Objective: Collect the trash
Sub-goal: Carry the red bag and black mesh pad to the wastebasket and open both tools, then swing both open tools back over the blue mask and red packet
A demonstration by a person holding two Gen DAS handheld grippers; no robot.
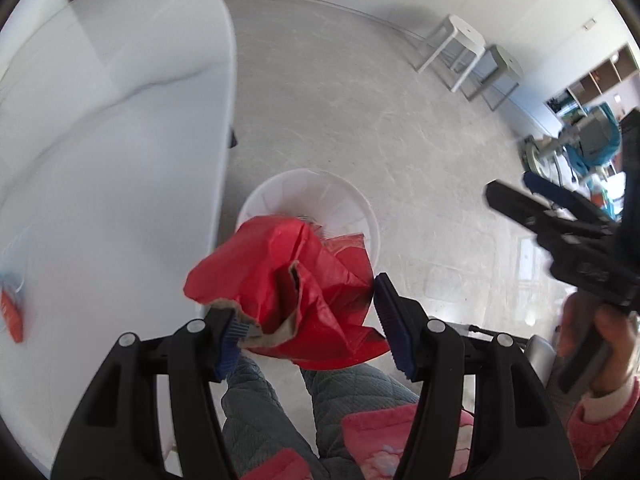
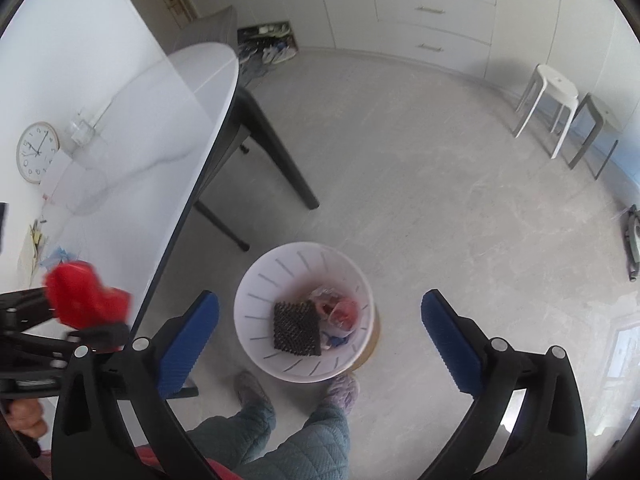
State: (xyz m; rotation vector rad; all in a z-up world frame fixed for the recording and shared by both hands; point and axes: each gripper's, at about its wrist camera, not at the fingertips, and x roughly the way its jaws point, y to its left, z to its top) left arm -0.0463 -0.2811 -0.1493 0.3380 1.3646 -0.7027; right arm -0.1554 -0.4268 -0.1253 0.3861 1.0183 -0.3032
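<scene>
While left gripper pinches red wrapper above white bin, right gripper spread, empty; early release risks hitting rim.

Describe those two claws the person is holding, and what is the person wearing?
Each claw, left claw and right claw, has curved black plastic arms joined by round silver pins, ending in flat fingers faced with ribbed blue pads. No cables show. The person wears a pink sleeve, quilted grey-green trousers and fuzzy slippers.
</scene>
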